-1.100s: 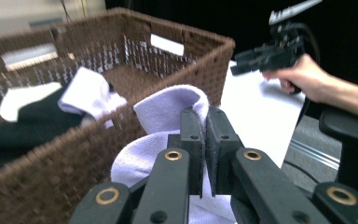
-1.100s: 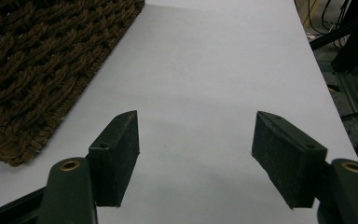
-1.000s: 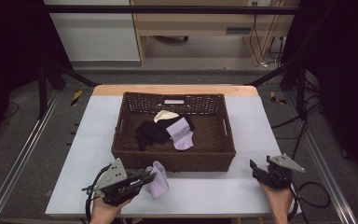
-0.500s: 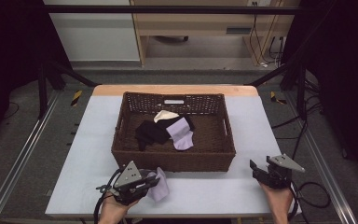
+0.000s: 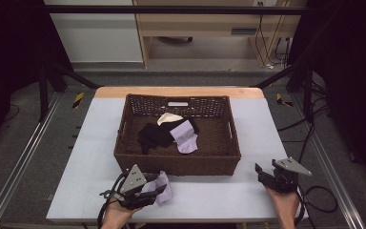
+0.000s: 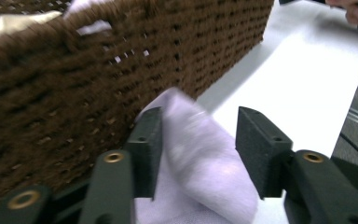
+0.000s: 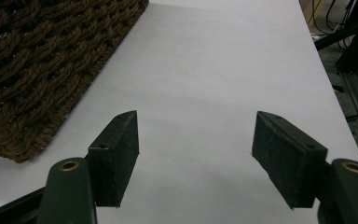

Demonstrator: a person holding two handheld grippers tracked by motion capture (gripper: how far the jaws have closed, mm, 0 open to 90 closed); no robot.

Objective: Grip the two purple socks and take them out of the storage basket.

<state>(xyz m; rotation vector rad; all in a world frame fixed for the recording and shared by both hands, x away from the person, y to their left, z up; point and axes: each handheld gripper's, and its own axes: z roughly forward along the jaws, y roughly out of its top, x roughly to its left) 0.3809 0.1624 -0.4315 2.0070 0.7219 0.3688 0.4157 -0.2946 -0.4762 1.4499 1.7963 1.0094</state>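
The left tongs [image 5: 158, 190] sit low at the front edge of the bench [image 5: 219, 200], a little left of its middle, just in front of the brown wicker basket [image 5: 124, 143]. Their jaws have just been opening and now stand part open, with a pale lilac sock [image 6: 205, 163] lying between them. In the left gripper view the sock leans against one pad, while a clear gap shows between the cloth and the other, so nothing is clamped. The sock rests on the bench, close against the basket's front wall. In the high view it shows as a crumpled lilac heap [image 5: 164, 188] beside the gripper's tip.

The right tongs [image 5: 262, 172] are held near the front right corner of the bench, well apart from the basket, with their jaws wide and only bare bench top between them [image 7: 193, 154].

Inside the basket lie a black sock [image 5: 153, 135], a second lilac sock [image 5: 186, 136] and a cream sock [image 5: 169, 118], overlapping near the middle.
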